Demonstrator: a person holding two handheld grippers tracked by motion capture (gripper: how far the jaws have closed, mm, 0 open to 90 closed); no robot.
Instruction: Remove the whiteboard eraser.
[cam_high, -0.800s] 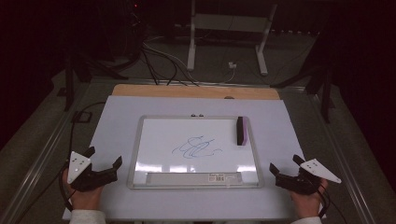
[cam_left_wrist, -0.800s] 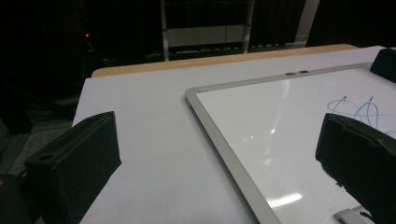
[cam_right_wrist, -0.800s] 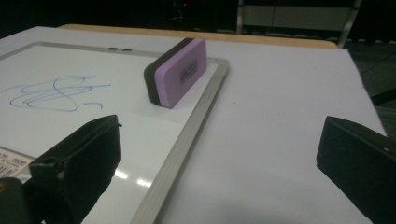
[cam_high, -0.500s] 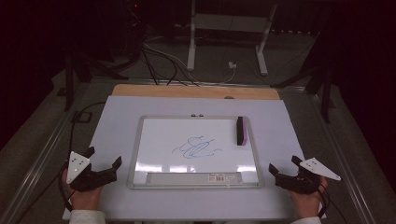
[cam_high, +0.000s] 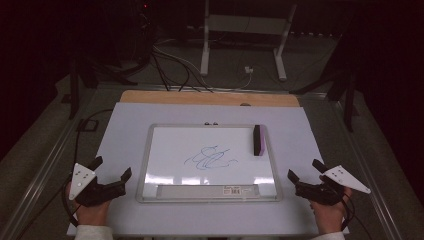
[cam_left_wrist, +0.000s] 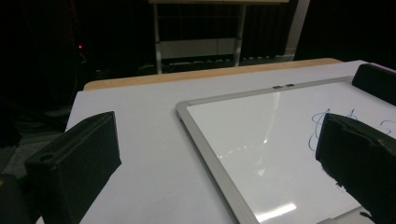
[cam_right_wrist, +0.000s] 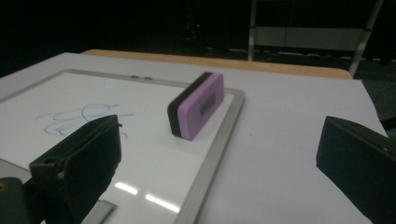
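a dim lab: floor cables (cam_high: 170, 65) and metal stand legs (cam_high: 242, 45).

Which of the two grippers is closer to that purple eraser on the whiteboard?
The right gripper, off the whiteboard's right edge, below the eraser. The left gripper sits across the board, far left.

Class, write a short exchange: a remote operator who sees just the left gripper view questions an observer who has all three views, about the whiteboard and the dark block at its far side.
Operator: What is the dark block on the whiteboard?
Observer: It's an eraser, black on one face and lilac on the other, standing on its long edge just inside the frame.
Operator: Where is the right gripper?
Observer: The right gripper is over the white sheet, to the right of the whiteboard. Its jaws are open with nothing between them.
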